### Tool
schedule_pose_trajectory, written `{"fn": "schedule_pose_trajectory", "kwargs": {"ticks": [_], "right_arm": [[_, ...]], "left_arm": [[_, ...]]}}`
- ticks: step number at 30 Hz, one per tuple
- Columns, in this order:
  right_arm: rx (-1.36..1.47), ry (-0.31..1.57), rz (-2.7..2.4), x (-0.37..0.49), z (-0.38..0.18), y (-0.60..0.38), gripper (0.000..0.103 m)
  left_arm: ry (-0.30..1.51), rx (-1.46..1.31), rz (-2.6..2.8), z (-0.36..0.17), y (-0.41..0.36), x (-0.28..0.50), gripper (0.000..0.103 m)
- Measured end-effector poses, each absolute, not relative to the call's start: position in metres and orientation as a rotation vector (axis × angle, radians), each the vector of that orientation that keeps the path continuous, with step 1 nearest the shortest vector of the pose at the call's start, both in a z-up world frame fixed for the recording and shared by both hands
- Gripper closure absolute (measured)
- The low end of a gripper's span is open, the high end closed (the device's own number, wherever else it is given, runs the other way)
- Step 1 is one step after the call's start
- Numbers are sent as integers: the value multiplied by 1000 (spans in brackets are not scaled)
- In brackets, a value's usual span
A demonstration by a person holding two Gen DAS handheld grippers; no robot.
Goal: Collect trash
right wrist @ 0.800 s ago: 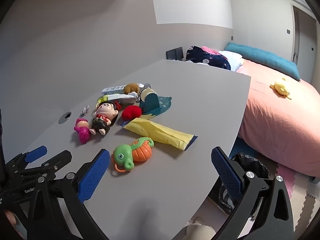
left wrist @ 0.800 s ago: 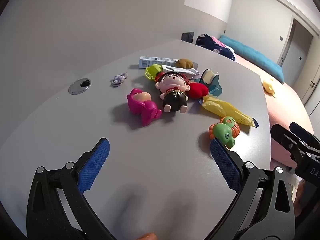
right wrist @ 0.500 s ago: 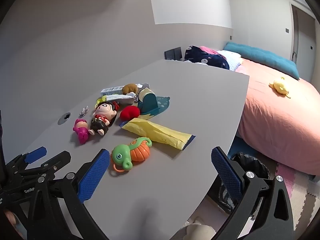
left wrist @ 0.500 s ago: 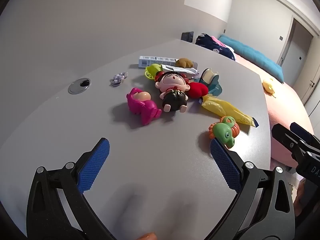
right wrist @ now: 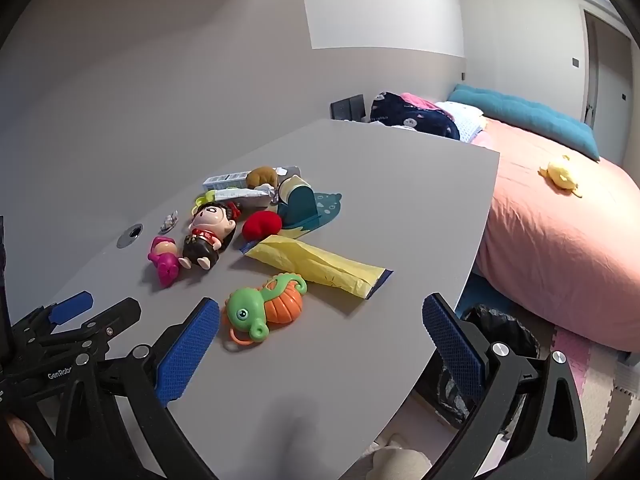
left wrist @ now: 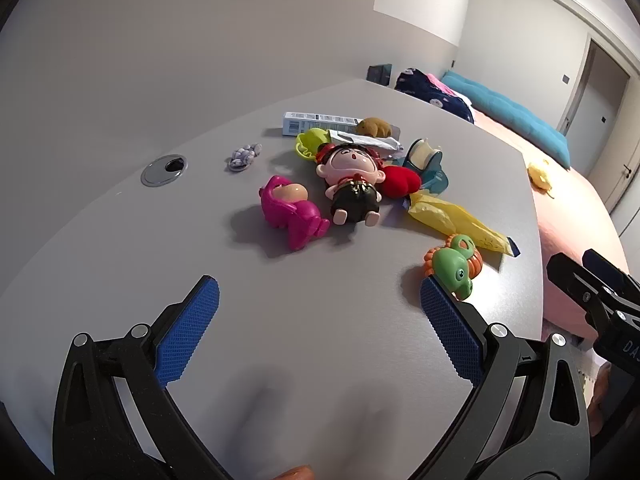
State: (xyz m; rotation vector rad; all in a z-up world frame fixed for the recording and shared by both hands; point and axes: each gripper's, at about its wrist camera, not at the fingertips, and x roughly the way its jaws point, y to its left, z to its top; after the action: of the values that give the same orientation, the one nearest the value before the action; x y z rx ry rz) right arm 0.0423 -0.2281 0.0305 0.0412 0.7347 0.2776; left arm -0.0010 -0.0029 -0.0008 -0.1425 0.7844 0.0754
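Observation:
Toys and trash lie mixed on a grey table (left wrist: 320,340) (right wrist: 400,208). A yellow wrapper (left wrist: 456,222) (right wrist: 320,266) rests flat near the right edge. Further back lie a crumpled silver wrapper (left wrist: 366,142) (right wrist: 244,194), a white carton (left wrist: 316,122) (right wrist: 224,179) and a small crumpled foil (left wrist: 243,155) (right wrist: 170,222). My left gripper (left wrist: 318,328) hovers open over bare table in front of the pile. My right gripper (right wrist: 320,350) is open too, above the table's near right corner, with the green seahorse toy (right wrist: 266,306) (left wrist: 454,266) by its left finger.
Toys include a pink figure (left wrist: 290,212), a doll (left wrist: 352,184), a red plush (left wrist: 400,182) and a teal tape dispenser (left wrist: 424,160). A bin lined with a black bag (right wrist: 492,344) stands on the floor beside the table. A pink bed (right wrist: 560,220) fills the right.
The right gripper's view has shifted slightly, so the pile sits a little further left in it. The left gripper has stayed still.

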Motion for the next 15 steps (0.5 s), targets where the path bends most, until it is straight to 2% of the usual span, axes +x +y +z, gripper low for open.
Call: {"fn": "schedule_pose_trajectory", "kwargs": {"ticks": [15], "right_arm": [[41,733,278,40,29,-227,2]], "left_arm": [[785,-142,76,-4,3,5,6]]}}
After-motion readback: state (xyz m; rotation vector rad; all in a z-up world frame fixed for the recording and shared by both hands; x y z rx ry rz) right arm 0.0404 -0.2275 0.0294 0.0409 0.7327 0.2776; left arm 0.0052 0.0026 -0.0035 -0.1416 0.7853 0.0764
